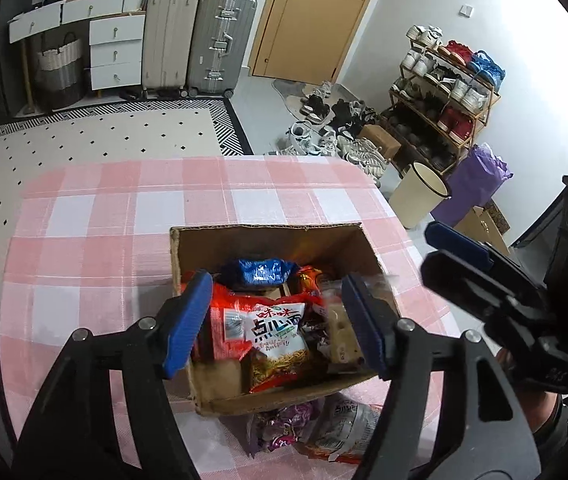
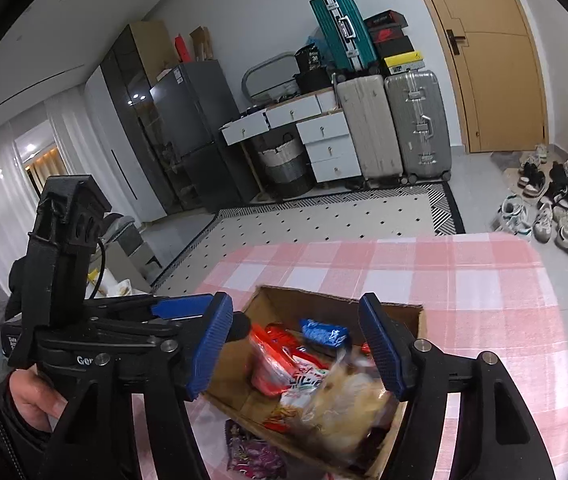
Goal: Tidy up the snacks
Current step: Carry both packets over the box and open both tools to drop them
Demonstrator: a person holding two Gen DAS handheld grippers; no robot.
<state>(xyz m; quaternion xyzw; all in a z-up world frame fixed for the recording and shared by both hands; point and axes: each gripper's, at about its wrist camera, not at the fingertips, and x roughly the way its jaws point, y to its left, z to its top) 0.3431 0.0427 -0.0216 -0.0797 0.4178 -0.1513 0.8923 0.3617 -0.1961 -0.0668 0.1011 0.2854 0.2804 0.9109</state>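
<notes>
Cardboard box [image 1: 271, 240] of snacks sits on my pink-checked tabletop [image 1: 95, 216], both tongs released above it.

My left tongs [image 1: 273, 320] hover spread wide over the box, gripping nothing, above a red noodle-snack packet [image 1: 279, 340] and a blue packet [image 1: 257, 271]. My right tongs [image 2: 304, 346] gape too, with a blurred clear bag of something pale [image 2: 348, 404] below them in the box. Just outside the near wall, a purple packet [image 1: 279, 426] lies on the cloth.
</notes>
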